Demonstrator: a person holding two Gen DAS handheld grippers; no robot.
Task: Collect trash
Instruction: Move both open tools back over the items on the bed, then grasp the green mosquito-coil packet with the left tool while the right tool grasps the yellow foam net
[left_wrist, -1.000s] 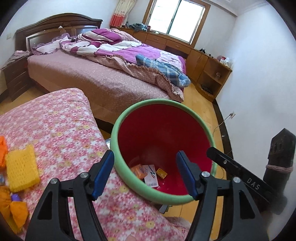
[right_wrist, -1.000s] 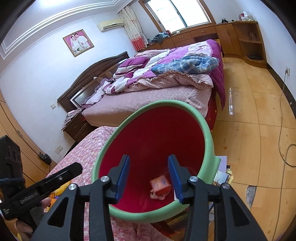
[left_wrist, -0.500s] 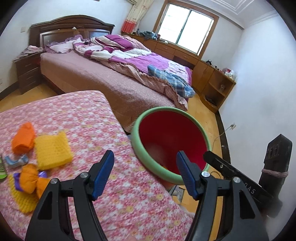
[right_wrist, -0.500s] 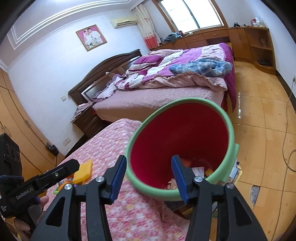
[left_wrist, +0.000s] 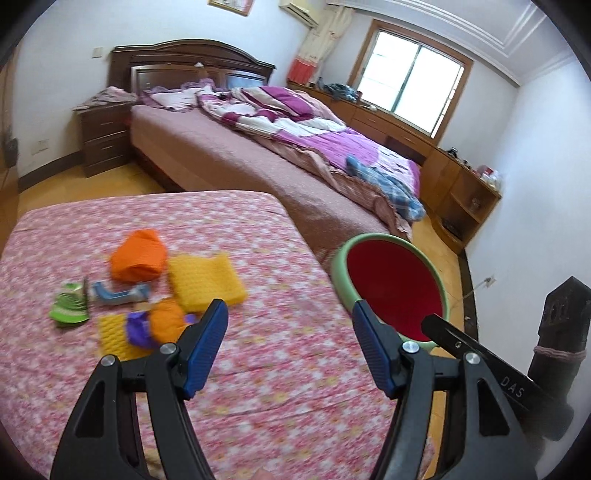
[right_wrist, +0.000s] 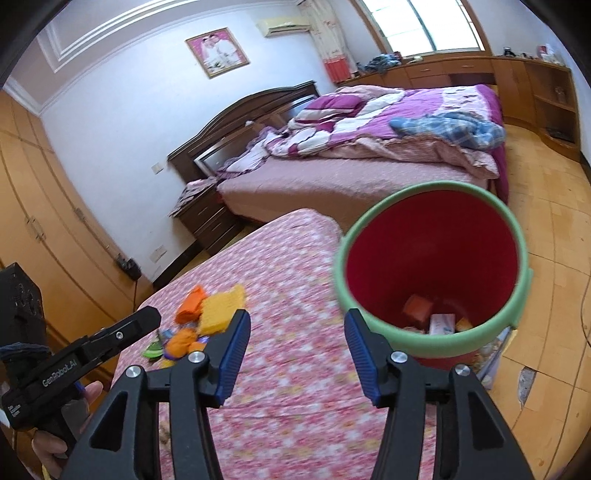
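Both wrist cameras look forward and downward along their own fingers, close above the flowered table. In the left view the red bin stands at 2 o'clock; in the right view also. Both share the bed at 12 o'clock.

left claw open, right claw opening, empty

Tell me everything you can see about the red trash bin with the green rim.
The trash bin is a round, open-topped bucket, plastic by its look, red inside with a thick pale green rim. It stands upright on the wooden floor, right beside the corner of the floral-covered table. At its bottom lie a few scraps: an orange packet, a pinkish-white box and a small yellow piece. Neither gripper touches it.
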